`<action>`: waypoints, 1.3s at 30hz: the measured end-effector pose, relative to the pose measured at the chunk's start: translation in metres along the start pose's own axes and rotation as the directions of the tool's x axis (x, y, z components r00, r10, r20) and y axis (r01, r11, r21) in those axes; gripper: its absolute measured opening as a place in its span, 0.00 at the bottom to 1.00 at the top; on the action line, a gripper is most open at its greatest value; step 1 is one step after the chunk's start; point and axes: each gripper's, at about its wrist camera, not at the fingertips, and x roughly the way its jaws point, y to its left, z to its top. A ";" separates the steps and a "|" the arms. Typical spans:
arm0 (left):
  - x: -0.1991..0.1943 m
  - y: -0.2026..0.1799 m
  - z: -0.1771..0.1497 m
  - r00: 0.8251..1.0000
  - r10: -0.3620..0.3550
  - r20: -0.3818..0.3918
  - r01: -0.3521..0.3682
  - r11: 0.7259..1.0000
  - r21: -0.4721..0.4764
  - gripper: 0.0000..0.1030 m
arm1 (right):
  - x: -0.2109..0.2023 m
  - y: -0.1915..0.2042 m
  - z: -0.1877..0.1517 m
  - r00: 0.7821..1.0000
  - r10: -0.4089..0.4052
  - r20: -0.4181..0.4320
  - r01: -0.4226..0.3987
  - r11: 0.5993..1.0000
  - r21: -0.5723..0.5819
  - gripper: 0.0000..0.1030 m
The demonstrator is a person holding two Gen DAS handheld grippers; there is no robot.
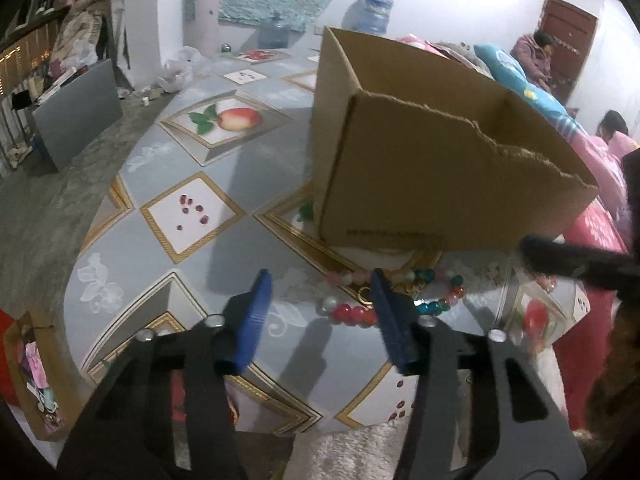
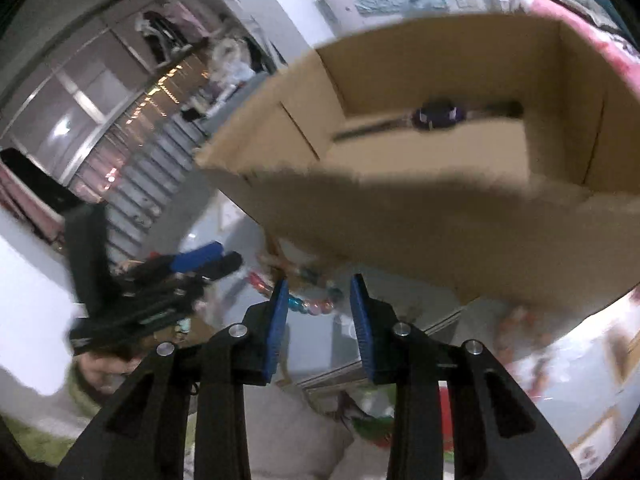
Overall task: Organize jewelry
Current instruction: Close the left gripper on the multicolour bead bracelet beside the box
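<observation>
Beaded bracelets (image 1: 394, 300) on patterned tablecloth (image 1: 192, 216) just before cardboard box (image 1: 420, 184), left gripper (image 1: 320, 300) released, pads apart beside beads, right gripper (image 2: 319, 300) released, empty, near box, dark item (image 2: 436, 117) inside box.

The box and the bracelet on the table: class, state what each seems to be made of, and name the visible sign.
Box: corrugated cardboard, matt brown; its top edge is torn and ragged.
Bracelet: round beads, probably glass or plastic, glossy red, teal and pale pink with small highlights; which of the two cannot be told.
</observation>
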 end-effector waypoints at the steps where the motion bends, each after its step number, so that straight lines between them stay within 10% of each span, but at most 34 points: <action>1: 0.001 -0.002 -0.001 1.000 -0.003 -0.005 0.003 1.000 0.009 0.37 | 0.006 0.002 -0.001 1.000 -0.007 -0.008 0.007 1.000 0.004 0.30; 21: 0.021 -0.015 -0.003 0.998 0.006 -0.061 -0.002 0.998 0.069 0.17 | 0.057 0.017 0.003 0.972 -0.234 -0.032 0.225 0.958 -0.179 0.12; 39: 0.023 -0.010 0.004 0.996 -0.043 -0.079 0.044 0.999 0.008 0.08 | 0.050 0.004 0.006 0.989 -0.149 -0.017 0.147 0.984 -0.101 0.09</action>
